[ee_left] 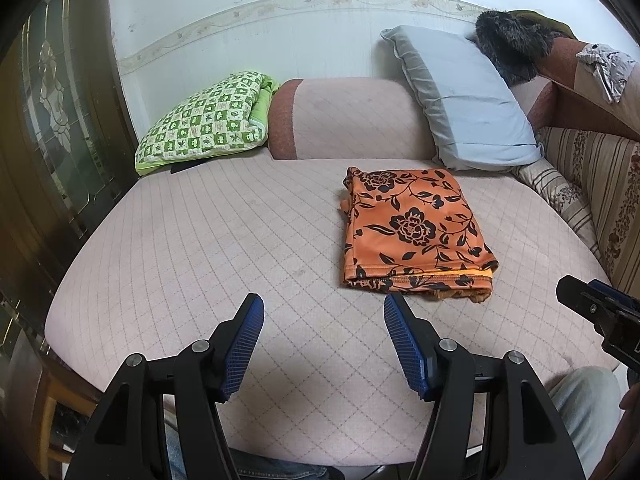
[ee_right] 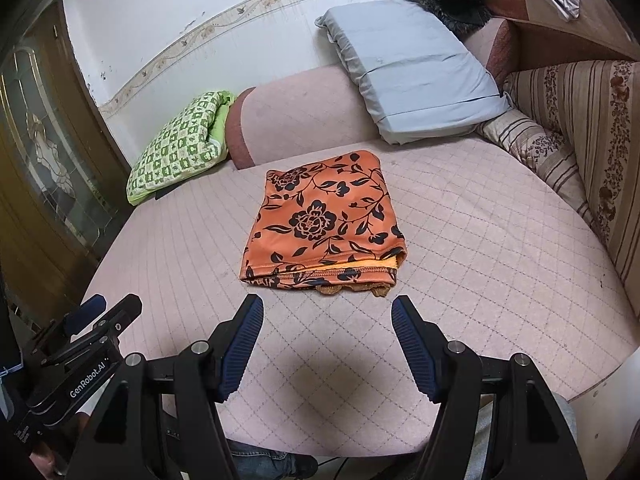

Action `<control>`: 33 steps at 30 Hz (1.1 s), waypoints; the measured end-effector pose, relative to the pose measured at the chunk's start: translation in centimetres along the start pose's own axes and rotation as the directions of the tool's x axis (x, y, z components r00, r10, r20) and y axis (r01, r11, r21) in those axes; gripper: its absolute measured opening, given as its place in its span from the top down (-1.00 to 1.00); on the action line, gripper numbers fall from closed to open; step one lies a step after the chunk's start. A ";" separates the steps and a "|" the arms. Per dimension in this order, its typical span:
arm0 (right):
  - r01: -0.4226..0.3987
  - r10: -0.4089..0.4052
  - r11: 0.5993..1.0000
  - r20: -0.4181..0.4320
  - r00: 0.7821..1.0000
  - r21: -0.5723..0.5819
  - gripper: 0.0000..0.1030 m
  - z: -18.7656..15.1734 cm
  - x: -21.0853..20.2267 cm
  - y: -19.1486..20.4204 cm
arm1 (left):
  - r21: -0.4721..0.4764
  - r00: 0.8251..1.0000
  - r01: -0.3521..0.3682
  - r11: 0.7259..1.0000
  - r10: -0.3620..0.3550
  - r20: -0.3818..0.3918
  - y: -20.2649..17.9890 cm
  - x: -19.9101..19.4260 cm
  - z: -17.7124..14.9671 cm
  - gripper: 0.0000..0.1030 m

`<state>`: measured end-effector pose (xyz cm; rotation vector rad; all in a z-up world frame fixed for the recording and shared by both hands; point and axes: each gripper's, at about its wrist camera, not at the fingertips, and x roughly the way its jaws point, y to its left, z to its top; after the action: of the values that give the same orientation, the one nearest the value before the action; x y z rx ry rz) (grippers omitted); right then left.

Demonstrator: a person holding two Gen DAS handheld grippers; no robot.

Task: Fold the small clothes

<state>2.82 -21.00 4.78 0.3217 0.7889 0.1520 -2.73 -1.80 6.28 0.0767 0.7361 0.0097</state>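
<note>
An orange garment with black flowers [ee_left: 412,232] lies folded into a neat rectangle on the pink quilted seat [ee_left: 200,248]. In the right wrist view the same garment [ee_right: 320,224] sits straight ahead, its hem nearest me. My left gripper [ee_left: 324,308] hovers open over bare seat, short of the garment and to its left, with nothing between its blue pads. My right gripper [ee_right: 327,308] is open too, just short of the garment's near hem and apart from it. Each gripper shows at the edge of the other's view: the right gripper [ee_left: 592,308], the left gripper [ee_right: 104,312].
A green checked cushion [ee_left: 204,120] rests at the back left and a pale blue pillow [ee_left: 460,96] leans at the back right. A striped floral backrest [ee_left: 592,176] bounds the right side. A dark wooden door [ee_left: 52,120] stands at the left. A person's knee [ee_left: 580,400] shows below.
</note>
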 end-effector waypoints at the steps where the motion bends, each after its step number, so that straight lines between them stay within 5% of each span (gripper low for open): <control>1: 0.001 -0.001 1.000 -0.001 1.000 -0.001 -0.33 0.0 0.0 0.1 | -0.001 1.000 0.000 1.000 0.000 0.000 0.0 -0.1 0.0 -0.22; 33: 0.005 -0.005 1.000 -0.002 1.000 -0.006 -0.33 0.2 0.1 -0.2 | 0.035 1.000 0.000 0.999 0.000 0.005 0.4 0.9 0.0 -0.22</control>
<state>3.08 -21.21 4.76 0.3146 0.7908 0.1502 -2.09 -1.34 5.71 0.1097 0.7311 -0.0032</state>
